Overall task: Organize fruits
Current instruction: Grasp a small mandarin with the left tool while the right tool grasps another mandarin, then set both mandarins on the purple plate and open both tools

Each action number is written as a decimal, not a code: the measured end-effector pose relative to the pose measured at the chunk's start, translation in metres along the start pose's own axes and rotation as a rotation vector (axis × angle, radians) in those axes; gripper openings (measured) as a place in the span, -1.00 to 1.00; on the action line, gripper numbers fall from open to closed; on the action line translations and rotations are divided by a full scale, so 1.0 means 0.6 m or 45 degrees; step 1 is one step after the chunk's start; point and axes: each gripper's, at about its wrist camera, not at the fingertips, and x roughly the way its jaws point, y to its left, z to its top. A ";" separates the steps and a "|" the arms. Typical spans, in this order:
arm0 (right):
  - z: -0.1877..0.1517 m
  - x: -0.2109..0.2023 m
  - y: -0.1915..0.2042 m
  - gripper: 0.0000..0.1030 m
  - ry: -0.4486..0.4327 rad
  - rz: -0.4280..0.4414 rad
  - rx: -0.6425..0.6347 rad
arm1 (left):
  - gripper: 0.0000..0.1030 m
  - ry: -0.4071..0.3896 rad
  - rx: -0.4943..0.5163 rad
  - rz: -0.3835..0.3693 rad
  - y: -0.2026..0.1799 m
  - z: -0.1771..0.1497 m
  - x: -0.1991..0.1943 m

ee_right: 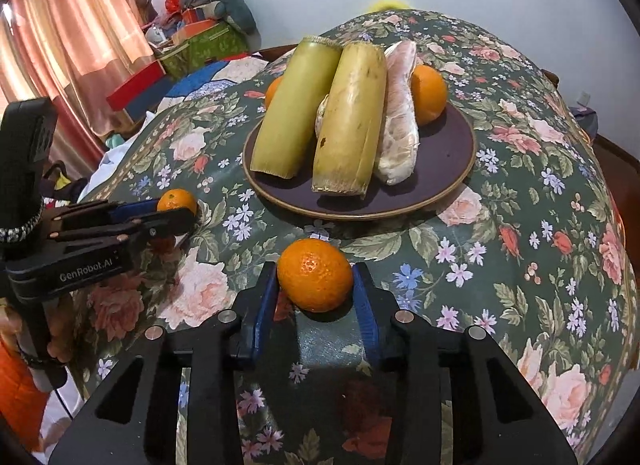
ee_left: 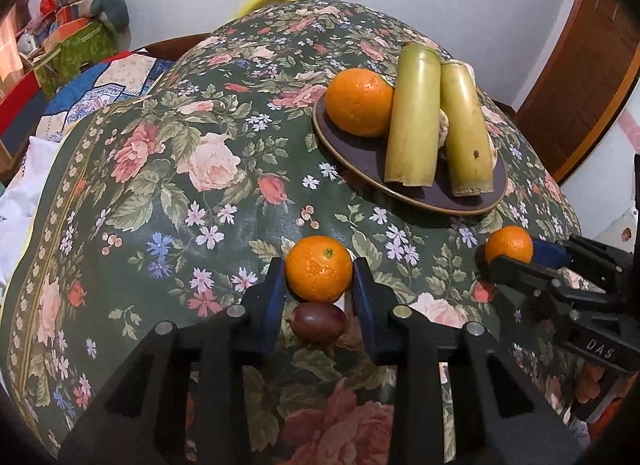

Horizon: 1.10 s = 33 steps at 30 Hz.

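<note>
A: Two black two-finger grippers angle steeply down over the dark green floral tablecloth (ee_left: 168,201), side by side. Nearest, the left gripper (ee_left: 319,269) has its blue-padded fingers (ee_left: 271,297) narrowed onto a small round orange mandarin (ee_left: 319,268); both pads touch the fruit's sides.

B: And under that one?

A: A dark reddish-purple oval fruit (ee_left: 318,323) lies on the cloth just behind the mandarin, between the finger bases. Whether it touches the mandarin I cannot tell.

B: The other hand?

A: The right gripper (ee_right: 315,283) points the same way, tilted down toward the table. Its blue pads (ee_right: 366,301) are drawn in against a second small orange mandarin (ee_right: 315,280), which sits on the cloth between them. From the left wrist view that gripper (ee_left: 505,255) comes in from the right edge, and the fruit (ee_left: 509,245) shows at its tips.

B: Does the left one show from the right camera?

A: Yes, at the left edge, the left gripper (ee_right: 176,211) lies low over the cloth with its mandarin (ee_right: 177,200) at the tips.

B: Farther back?

A: A dark purple round plate with a tan rim (ee_right: 452,153) stands beyond both mandarins. On it lie two thick yellow-green cut stalk sections (ee_right: 296,109), leaning together, a pale peeled citrus segment (ee_right: 400,121) beside them, and a large orange (ee_right: 429,93) at the far side. Another orange (ee_left: 359,101) rests at the plate's other edge.
</note>
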 end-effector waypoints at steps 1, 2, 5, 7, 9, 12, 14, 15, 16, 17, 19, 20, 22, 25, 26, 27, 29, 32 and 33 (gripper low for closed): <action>0.000 -0.004 -0.001 -0.34 -0.006 -0.002 0.001 | -0.35 -0.001 0.002 0.001 -0.001 -0.001 -0.001; 0.001 -0.007 -0.003 -0.34 -0.012 -0.006 0.002 | -0.35 -0.003 0.004 -0.002 -0.002 -0.001 -0.004; 0.004 -0.017 -0.008 -0.34 -0.033 -0.013 0.012 | -0.35 -0.021 0.000 -0.007 -0.004 0.003 -0.014; 0.008 -0.025 -0.013 -0.34 -0.050 -0.017 0.018 | -0.35 -0.037 0.001 -0.005 -0.006 0.008 -0.021; 0.014 -0.034 -0.019 -0.34 -0.073 -0.031 0.019 | -0.35 -0.058 0.004 -0.010 -0.008 0.017 -0.028; 0.022 -0.044 -0.029 -0.34 -0.102 -0.045 0.026 | -0.35 -0.093 0.016 -0.004 -0.011 0.034 -0.037; 0.028 -0.049 -0.036 -0.34 -0.118 -0.054 0.032 | -0.35 -0.113 0.019 -0.004 -0.013 0.045 -0.041; 0.031 -0.051 -0.040 -0.34 -0.126 -0.060 0.035 | -0.35 -0.122 0.020 -0.006 -0.014 0.051 -0.042; 0.035 -0.052 -0.044 -0.34 -0.133 -0.067 0.038 | -0.35 -0.126 0.020 -0.007 -0.014 0.055 -0.042; 0.039 -0.053 -0.048 -0.34 -0.141 -0.073 0.042 | -0.35 -0.134 0.022 -0.008 -0.015 0.062 -0.041; 0.044 -0.055 -0.055 -0.34 -0.152 -0.080 0.047 | -0.35 -0.145 0.027 -0.006 -0.017 0.071 -0.040; 0.048 -0.056 -0.060 -0.34 -0.158 -0.085 0.051 | -0.35 -0.151 0.029 -0.006 -0.017 0.077 -0.039; 0.056 -0.056 -0.067 -0.34 -0.169 -0.092 0.056 | -0.35 -0.158 0.032 -0.008 -0.018 0.084 -0.037; 0.068 -0.053 -0.079 -0.34 -0.185 -0.104 0.064 | -0.35 -0.164 0.033 -0.012 -0.018 0.098 -0.030; 0.072 -0.051 -0.083 -0.34 -0.188 -0.106 0.066 | -0.35 -0.163 0.034 -0.013 -0.018 0.101 -0.026; 0.075 -0.050 -0.086 -0.34 -0.190 -0.109 0.067 | -0.35 -0.160 0.035 -0.015 -0.019 0.105 -0.022; 0.083 -0.044 -0.092 -0.34 -0.192 -0.119 0.067 | -0.35 -0.152 0.039 -0.017 -0.020 0.109 -0.013; 0.095 -0.032 -0.098 -0.34 -0.188 -0.129 0.056 | -0.35 -0.143 0.052 -0.012 -0.024 0.115 0.000; 0.099 -0.028 -0.100 -0.34 -0.186 -0.137 0.049 | -0.35 -0.137 0.053 -0.014 -0.025 0.117 0.005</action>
